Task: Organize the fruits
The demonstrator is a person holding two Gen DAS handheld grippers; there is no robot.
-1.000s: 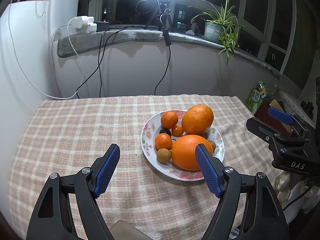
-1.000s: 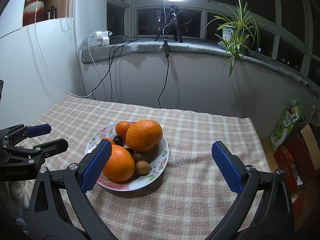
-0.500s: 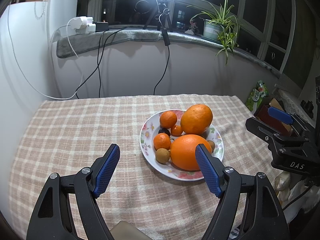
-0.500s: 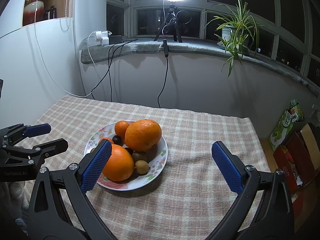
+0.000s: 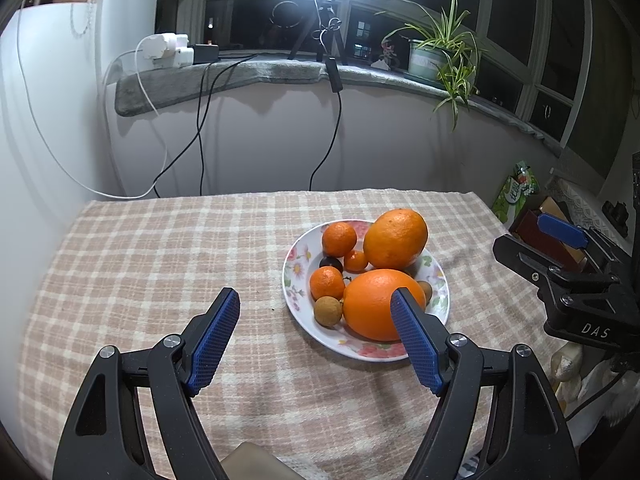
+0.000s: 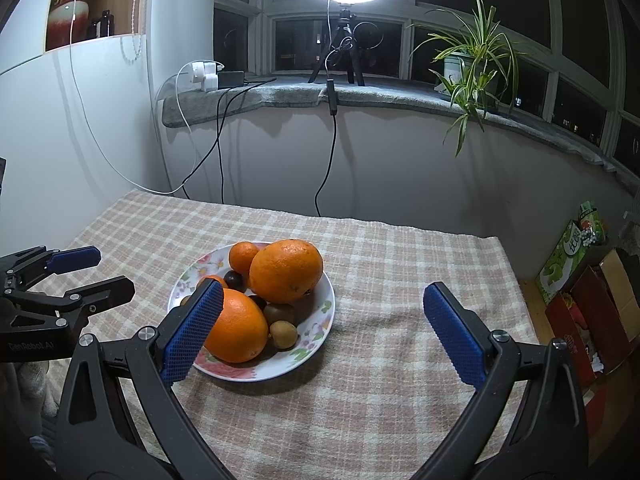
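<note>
I hold both claws, left and right, agape and empty near the plate, where all fruit lies gathered.

Two oranges, three mandarins (one plate)

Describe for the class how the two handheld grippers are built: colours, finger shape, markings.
Both are black, skeletal frames with silver pivot screws. Each finger ends in a flat blue pad with a fine grid texture. The left gripper bears white lettering in the right view; the right gripper shows "DAS" in the left view.
</note>
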